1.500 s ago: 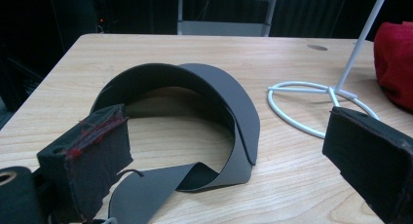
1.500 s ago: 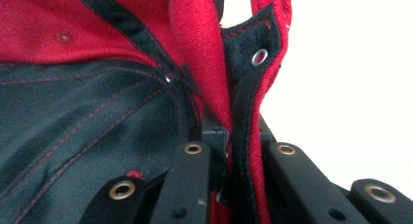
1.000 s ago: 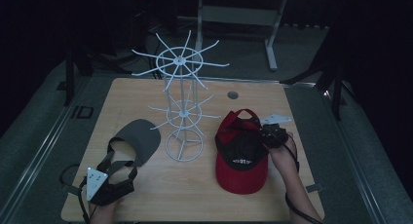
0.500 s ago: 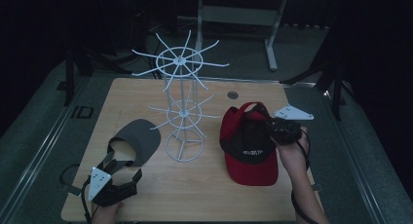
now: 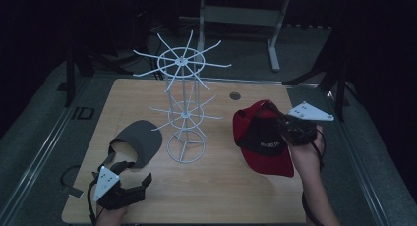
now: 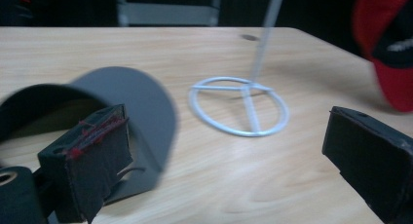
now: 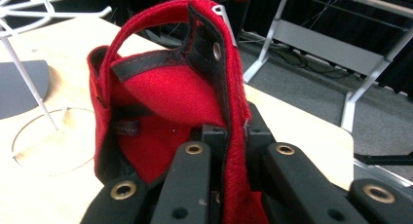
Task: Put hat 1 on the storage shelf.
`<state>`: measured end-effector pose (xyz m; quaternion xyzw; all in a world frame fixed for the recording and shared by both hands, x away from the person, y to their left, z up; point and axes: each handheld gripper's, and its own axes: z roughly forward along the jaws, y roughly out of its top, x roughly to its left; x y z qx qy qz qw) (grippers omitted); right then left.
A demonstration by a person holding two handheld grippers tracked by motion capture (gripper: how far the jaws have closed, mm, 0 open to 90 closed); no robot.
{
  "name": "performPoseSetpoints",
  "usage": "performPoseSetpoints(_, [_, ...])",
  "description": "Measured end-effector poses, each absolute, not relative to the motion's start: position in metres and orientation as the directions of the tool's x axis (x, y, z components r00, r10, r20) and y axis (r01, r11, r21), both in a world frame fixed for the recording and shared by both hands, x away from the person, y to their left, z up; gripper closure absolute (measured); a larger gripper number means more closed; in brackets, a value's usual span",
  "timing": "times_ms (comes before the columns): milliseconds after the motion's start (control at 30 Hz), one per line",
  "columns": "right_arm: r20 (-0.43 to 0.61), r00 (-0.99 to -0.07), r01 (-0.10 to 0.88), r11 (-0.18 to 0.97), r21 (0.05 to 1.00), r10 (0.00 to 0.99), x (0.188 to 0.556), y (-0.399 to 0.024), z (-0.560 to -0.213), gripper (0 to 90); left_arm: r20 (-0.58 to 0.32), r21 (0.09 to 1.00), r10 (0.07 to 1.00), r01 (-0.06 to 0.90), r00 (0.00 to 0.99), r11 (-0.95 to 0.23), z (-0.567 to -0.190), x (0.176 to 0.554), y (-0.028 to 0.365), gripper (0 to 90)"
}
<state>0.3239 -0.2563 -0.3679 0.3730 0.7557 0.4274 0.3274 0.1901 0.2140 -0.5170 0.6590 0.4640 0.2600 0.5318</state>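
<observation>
Above the wooden table (image 5: 211, 196), the right gripper (image 5: 290, 130) clenches a red cap (image 5: 263, 147), its print unreadable.

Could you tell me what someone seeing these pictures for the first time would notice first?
Most likely the red cap, lifted off the right side of the table with its edge pinched in the shut right gripper. Next comes the tall white wire rack standing mid-table, its spokes bare. At front left, a grey cap lies on the wood just ahead of the open left gripper.
</observation>
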Motion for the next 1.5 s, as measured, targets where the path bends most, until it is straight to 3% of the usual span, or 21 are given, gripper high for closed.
performPoseSetpoints(300, [-0.164, -0.509, 0.259, 0.332, 0.907, 0.845, 0.306, -0.259, -0.349, 84.7, -0.154, 0.951, 0.825, 0.308, 0.544, -0.026, -0.482, 0.187, 0.194, 5.1])
performPoseSetpoints(1000, [-0.169, -0.564, 0.167, 0.312, 0.935, 0.808, 0.281, -0.248, -0.323, 84.7, 0.021, 0.973, 0.725, 0.152, 0.688, -0.173, -0.399, 0.202, 0.125, 6.3])
performPoseSetpoints(1500, [-0.159, -0.609, 0.126, 0.292, 0.948, 0.777, 0.256, -0.243, -0.311, 84.6, 0.055, 0.971, 0.664, 0.115, 0.745, -0.209, -0.380, 0.227, 0.075, 6.5])
